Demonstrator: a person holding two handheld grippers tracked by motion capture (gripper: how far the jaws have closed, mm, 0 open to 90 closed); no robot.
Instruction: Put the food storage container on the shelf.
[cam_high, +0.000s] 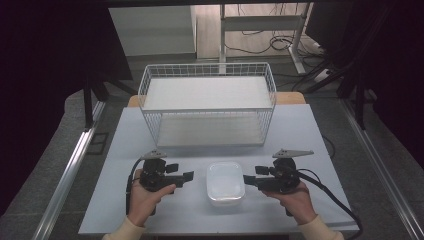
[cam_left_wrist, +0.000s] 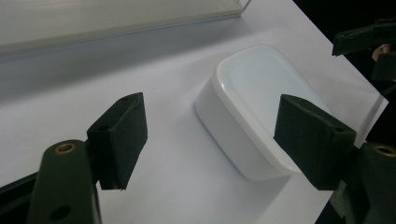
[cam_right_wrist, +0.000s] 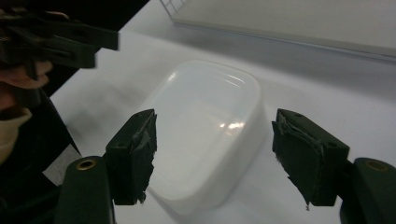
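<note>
A white lidded box (cam_high: 225, 183) sits flat near the front edge of the worktop (cam_high: 300, 130), between the two claws and touching neither. The left claw (cam_high: 187, 176) points at it from the left, jaws spread wide with nothing between them; in the left gripper view the box (cam_left_wrist: 254, 109) lies just ahead. The right claw (cam_high: 248, 179) faces it from the right, equally spread and empty, the box (cam_right_wrist: 205, 126) beyond its pads. Behind stands a white wire rack (cam_high: 207, 102).
</note>
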